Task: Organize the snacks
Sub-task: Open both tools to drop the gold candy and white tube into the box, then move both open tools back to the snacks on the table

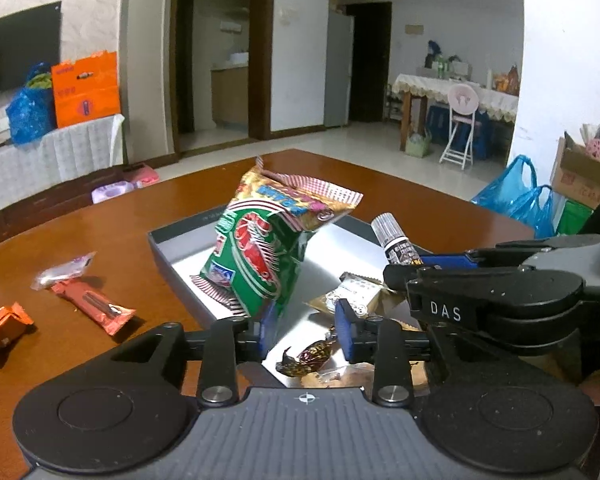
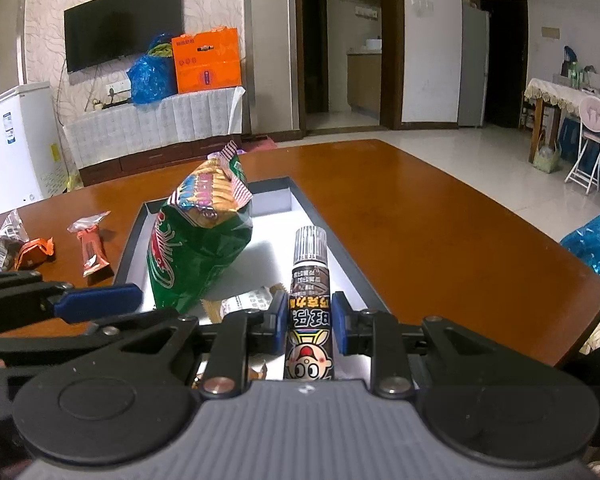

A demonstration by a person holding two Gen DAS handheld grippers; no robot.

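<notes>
Our right gripper [image 2: 310, 322] has its jaws clamped on a brown snack tube [image 2: 309, 300], held over the near end of the grey tray [image 2: 336, 240]. Our left gripper [image 1: 304, 330] has jaws slightly parted, the green chip bag [image 1: 260, 256] leaning by its left pad inside the tray. Orange wrapped bars [image 1: 94, 304] lie left on the counter [image 2: 440, 220].

A glossy brown wooden table [image 2: 440, 232] carries everything. Near its middle sits a shallow grey tray [image 2: 324, 216] with a pale floor, the landmark here. Left of the tray, straight on the wood, lies an orange-red snack bar [image 1: 94, 306]. Just beyond that bar is a small clear packet [image 1: 62, 271]. Farther left of the tray, a crumpled orange wrapper [image 1: 4, 326] rests by the table's edge.
</notes>
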